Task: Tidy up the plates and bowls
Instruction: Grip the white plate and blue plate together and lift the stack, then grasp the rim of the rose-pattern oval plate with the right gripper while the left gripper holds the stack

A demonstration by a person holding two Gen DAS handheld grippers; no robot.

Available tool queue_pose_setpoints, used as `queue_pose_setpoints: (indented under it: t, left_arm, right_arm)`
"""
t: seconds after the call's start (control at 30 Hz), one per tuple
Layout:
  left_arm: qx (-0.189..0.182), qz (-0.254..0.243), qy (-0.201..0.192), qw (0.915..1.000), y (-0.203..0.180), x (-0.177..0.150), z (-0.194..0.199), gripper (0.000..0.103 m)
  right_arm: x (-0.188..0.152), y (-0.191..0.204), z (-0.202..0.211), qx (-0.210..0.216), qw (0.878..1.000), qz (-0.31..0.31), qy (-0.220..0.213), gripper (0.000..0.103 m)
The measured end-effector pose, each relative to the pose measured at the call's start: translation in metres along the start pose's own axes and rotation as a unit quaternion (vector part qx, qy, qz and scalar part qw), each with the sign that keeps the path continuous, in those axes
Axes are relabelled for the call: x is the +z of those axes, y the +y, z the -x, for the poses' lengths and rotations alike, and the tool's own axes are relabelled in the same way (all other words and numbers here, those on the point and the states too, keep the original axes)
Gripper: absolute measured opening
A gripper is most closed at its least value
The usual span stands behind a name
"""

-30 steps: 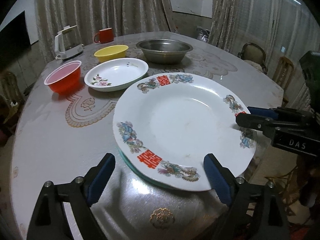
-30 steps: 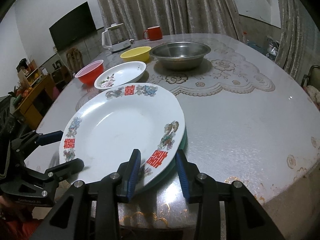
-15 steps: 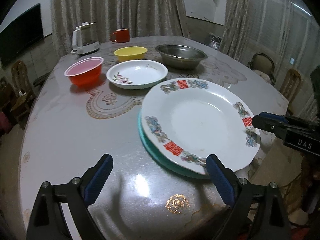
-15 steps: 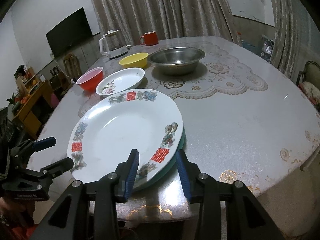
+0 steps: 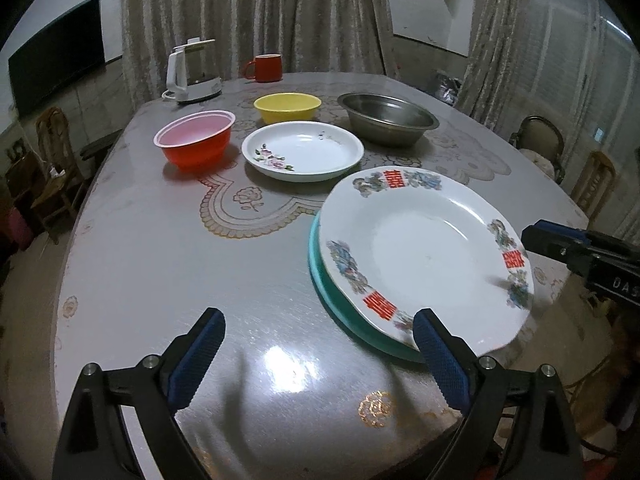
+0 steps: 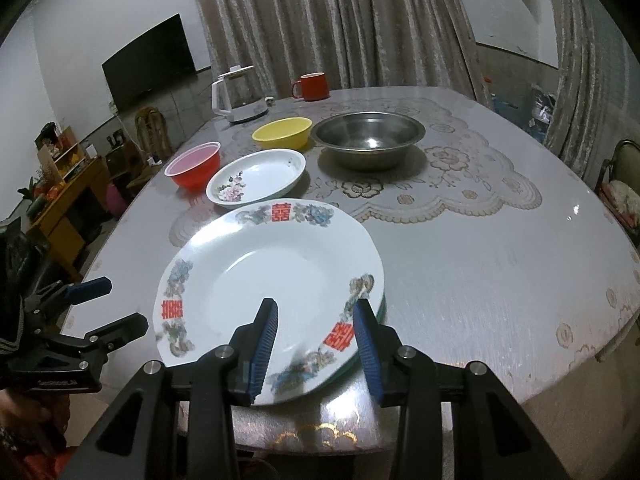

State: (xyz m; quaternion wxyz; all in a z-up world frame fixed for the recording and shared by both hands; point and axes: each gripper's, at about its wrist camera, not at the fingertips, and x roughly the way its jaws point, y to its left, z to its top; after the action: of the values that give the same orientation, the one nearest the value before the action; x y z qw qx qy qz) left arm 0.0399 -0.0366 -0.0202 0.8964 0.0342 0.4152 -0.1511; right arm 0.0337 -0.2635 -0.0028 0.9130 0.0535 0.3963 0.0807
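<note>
While the left tongs [image 5: 316, 356] gape empty, the right tongs [image 6: 314, 344] seemingly straddle the plate [image 6: 276, 280] rim ungripped.

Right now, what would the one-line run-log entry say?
stage: stacking plates | large white plate: atop teal plate | left gripper: open, empty | right gripper: open over plate rim | remaining: floral dish, three bowls

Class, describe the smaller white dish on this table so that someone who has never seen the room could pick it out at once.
Start at the steel basin far across the round table. Just nearer, between the red bowl and the big red-lettered plate, sits the smaller white dish. Only it carries a single pink flower spray.
</note>
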Motion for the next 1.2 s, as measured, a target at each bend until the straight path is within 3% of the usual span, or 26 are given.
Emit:
queue_pose_setpoints:
  t: [0.33,0.53,0.73,1.03,1.2]
  left_arm:
    - [0.013,0.017,0.029,0.9994,0.013,0.020,-0.020,0.096]
    - [0.023,0.018,0.038,0.9988,0.021,0.036,-0.032,0.096]
    - [0.019,0.047,0.037,0.9980,0.041,0.057,-0.045,0.096]
    - [-0.009,0.117,0.040,0.9923,0.068,0.090,-0.080,0.096]
    - [-0.025,0.127,0.040,0.9907,0.070,0.106,-0.101,0.092]
  right_arm:
    - [0.032,-0.004,-0.023,0.010,1.000,0.013,0.019,0.039]
    - [0.055,-0.003,-0.043,-0.008,0.998,0.045,0.040,0.040]
    - [0.084,-0.019,-0.071,0.021,0.997,0.030,0.065,0.040]
    - [0.127,-0.027,-0.118,0.108,0.990,0.022,0.092,0.040]
    - [0.139,-0.020,-0.152,0.121,0.984,0.017,0.128,0.040]
